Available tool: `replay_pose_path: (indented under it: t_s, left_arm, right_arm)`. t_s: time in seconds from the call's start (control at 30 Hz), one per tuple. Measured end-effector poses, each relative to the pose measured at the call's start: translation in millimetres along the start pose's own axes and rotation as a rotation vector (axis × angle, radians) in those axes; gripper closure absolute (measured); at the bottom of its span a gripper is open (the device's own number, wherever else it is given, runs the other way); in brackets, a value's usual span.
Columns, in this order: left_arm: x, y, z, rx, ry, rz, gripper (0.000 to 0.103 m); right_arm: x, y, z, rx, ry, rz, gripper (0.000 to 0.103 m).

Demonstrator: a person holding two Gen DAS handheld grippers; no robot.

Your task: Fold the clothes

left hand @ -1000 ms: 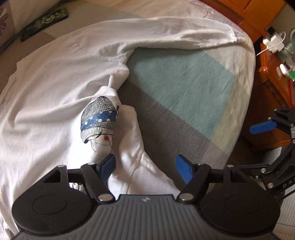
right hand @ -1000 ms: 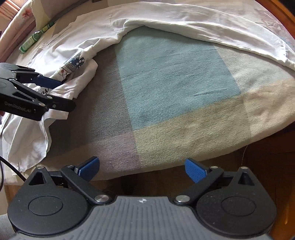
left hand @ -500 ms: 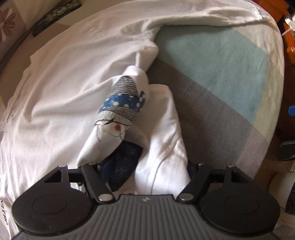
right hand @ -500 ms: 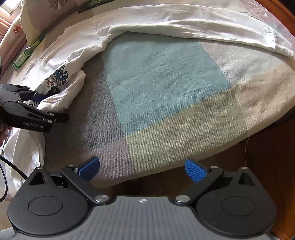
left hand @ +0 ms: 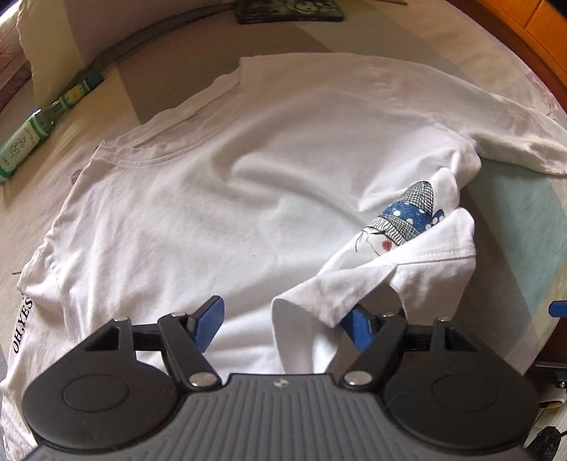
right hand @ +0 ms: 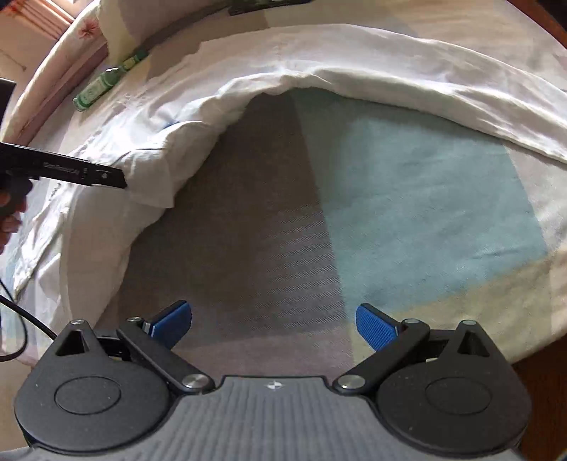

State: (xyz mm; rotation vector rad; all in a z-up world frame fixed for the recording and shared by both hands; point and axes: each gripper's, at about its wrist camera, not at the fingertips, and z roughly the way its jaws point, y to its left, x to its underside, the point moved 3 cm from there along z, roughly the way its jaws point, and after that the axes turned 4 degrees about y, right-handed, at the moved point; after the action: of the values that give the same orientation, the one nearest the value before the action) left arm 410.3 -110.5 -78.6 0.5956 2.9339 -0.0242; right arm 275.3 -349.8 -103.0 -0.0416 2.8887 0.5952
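A white T-shirt (left hand: 248, 177) lies spread on the bed, collar to the left, with a printed figure in a blue dotted hat (left hand: 404, 220) showing on a turned-over flap at the right. My left gripper (left hand: 283, 319) hovers over the shirt's lower part, open. A fold of that flap drapes over its right finger (left hand: 358, 324), while its left pad (left hand: 209, 319) is bare. The right wrist view shows the bunched shirt (right hand: 389, 60) and the left gripper (right hand: 88, 173) at its edge. My right gripper (right hand: 274, 322) stands open over the bare bedspread (right hand: 407, 195), nothing between its fingers.
A green bottle (left hand: 39, 131) lies on the bed left of the collar, also visible as the green bottle (right hand: 106, 81) in the right wrist view. A dark flat case (left hand: 290, 9) and a pillow (left hand: 53, 35) sit at the back. Wooden furniture (left hand: 514, 32) borders the bed's right. A person's hand (right hand: 9, 212) holds the left gripper.
The left gripper swept left across the shirt and rolled, dragging the printed flap over the body; collar and bottle came into view. The right gripper moved forward over the bedspread.
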Motion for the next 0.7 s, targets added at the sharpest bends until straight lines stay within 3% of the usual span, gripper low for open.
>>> replay_pose_path:
  t_s: [0.13, 0.27, 0.47, 0.6, 0.7]
  left_arm:
    - [5, 14, -2, 0.071, 0.004, -0.064, 0.029]
    - [11, 33, -2, 0.16, 0.032, -0.193, 0.029]
    - [17, 47, -13, 0.196, 0.022, -0.222, 0.03]
    - [26, 61, -26, 0.19, -0.007, -0.242, 0.03]
    - [36, 72, -26, 0.163, 0.001, -0.271, 0.03]
  right_arm:
    - [-30, 26, 10, -0.12, -0.041, -0.077, 0.002]
    - [-58, 44, 37, -0.241, -0.054, -0.077, 0.002]
    - [-79, 71, 66, -0.298, -0.028, -0.115, 0.004]
    - [-78, 79, 48, -0.323, -0.049, -0.153, 0.008]
    - [-77, 75, 32, -0.364, -0.053, -0.126, 0.018]
